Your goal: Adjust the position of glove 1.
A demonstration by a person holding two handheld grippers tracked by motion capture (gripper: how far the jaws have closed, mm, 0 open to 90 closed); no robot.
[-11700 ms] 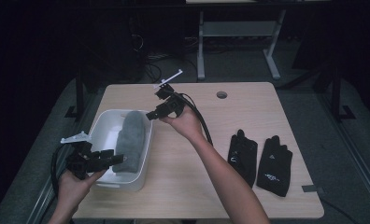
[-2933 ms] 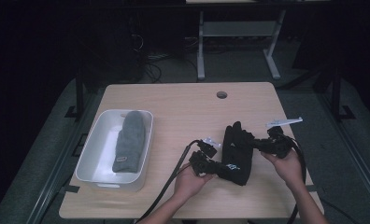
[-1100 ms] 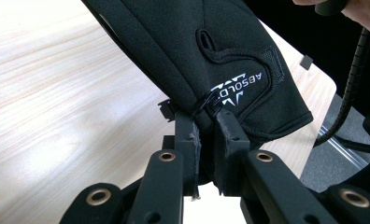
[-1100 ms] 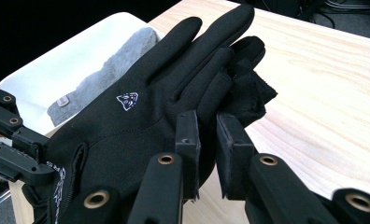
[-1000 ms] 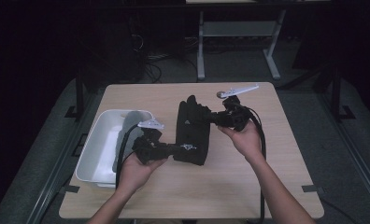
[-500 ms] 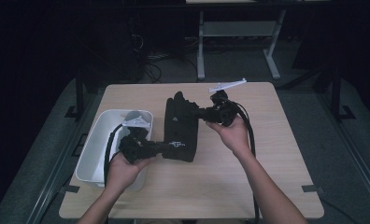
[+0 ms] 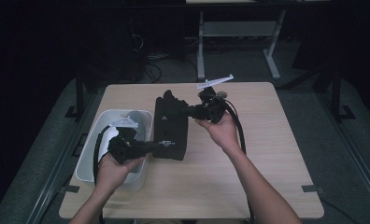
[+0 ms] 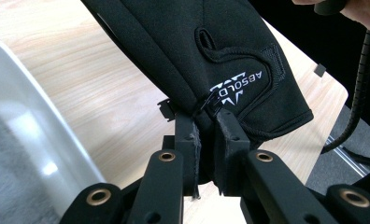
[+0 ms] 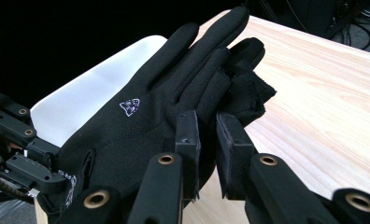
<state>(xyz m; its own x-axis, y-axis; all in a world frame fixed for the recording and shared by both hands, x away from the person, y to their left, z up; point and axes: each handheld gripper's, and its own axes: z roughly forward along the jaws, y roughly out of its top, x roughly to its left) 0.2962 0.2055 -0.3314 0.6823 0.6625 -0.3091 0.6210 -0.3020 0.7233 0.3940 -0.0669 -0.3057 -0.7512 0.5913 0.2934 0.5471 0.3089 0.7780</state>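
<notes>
Black glove (image 7: 170, 125) held off table between both grippers, just beside white bin's (image 7: 92, 155) right rim. Left gripper (image 8: 205, 125) pinches cuff, right gripper (image 9: 207, 126) pinches fingertip end. Grey cloth already in bin; glove not yet inside.

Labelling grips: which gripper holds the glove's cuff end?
The left gripper, clamped on the black glove beside its logo; the right gripper pinches the glove's fingers.

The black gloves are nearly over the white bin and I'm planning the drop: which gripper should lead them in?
Probably the left gripper: it grips the black gloves at the cuff, right beside the white bin. The right gripper pinches the fingertips farther away.
</notes>
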